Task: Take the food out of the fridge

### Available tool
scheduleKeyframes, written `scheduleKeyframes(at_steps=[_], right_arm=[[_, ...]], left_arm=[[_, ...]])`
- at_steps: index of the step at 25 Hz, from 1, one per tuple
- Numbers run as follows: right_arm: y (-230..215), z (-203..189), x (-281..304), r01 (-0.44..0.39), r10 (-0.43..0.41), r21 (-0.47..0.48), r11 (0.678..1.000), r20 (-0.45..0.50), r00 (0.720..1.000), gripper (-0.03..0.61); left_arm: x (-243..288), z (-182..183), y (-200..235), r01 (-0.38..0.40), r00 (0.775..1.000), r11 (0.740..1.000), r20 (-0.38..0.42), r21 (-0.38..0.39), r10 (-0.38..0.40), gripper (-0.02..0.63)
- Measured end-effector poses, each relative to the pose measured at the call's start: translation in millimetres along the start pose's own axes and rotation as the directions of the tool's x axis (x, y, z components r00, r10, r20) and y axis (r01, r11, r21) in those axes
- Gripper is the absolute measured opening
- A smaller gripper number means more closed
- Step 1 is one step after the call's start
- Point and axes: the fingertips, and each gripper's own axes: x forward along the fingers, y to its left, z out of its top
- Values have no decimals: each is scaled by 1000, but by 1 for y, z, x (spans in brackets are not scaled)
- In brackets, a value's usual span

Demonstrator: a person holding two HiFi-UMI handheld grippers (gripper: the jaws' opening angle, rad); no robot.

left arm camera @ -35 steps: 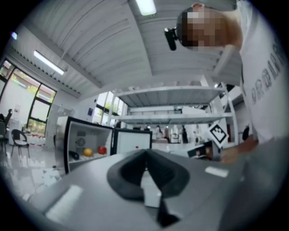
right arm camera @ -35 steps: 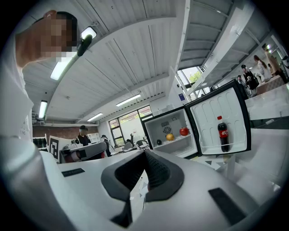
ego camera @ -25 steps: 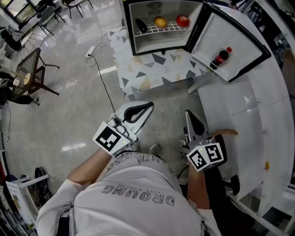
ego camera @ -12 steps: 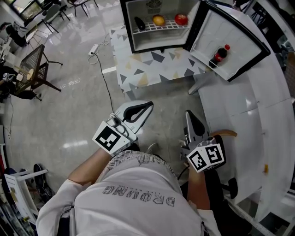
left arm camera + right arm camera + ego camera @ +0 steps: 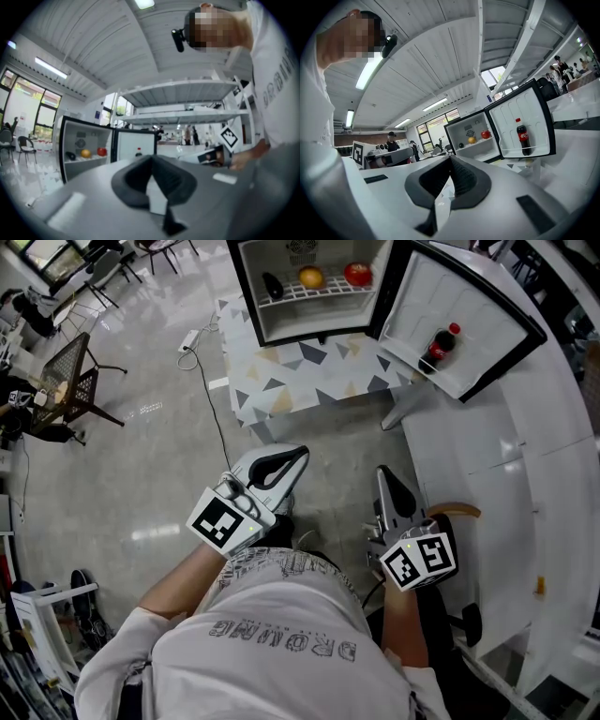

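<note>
The triangle-patterned table (image 5: 309, 381) sits at 12 o'clock in the head view, with the open mini fridge (image 5: 309, 322) parked right on it. Its wire shelf (image 5: 333, 289) carries an orange fruit (image 5: 311, 277), a dark long thing (image 5: 273, 285) at its 9 o'clock and a red fruit (image 5: 357, 274) at its 3 o'clock. On the floor (image 5: 122, 474), a white power strip (image 5: 192, 337) lies at the table's 10 o'clock.

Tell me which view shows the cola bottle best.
The right gripper view: the cola bottle stands upright, largest, label visible. The head view shows it small from above; the left gripper view, only a tiny speck.
</note>
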Motion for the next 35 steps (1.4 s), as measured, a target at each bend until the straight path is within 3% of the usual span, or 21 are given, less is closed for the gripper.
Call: scheduleKeyframes(at_steps=[12, 29, 35], right_arm=[[-28, 6, 35, 8, -8, -1, 1000, -7, 1000, -6], [-64, 24, 163, 51, -51, -9, 999, -39, 998, -6], [-74, 33, 215, 81, -81, -16, 997, -39, 996, -6]], left_arm=[[27, -8, 36, -20, 1000, 1000, 15, -21, 20, 9], [75, -15, 169, -5, 1000, 998, 11, -65, 6, 9], [90, -15, 221, 17, 1000, 999, 3, -41, -17, 9]])
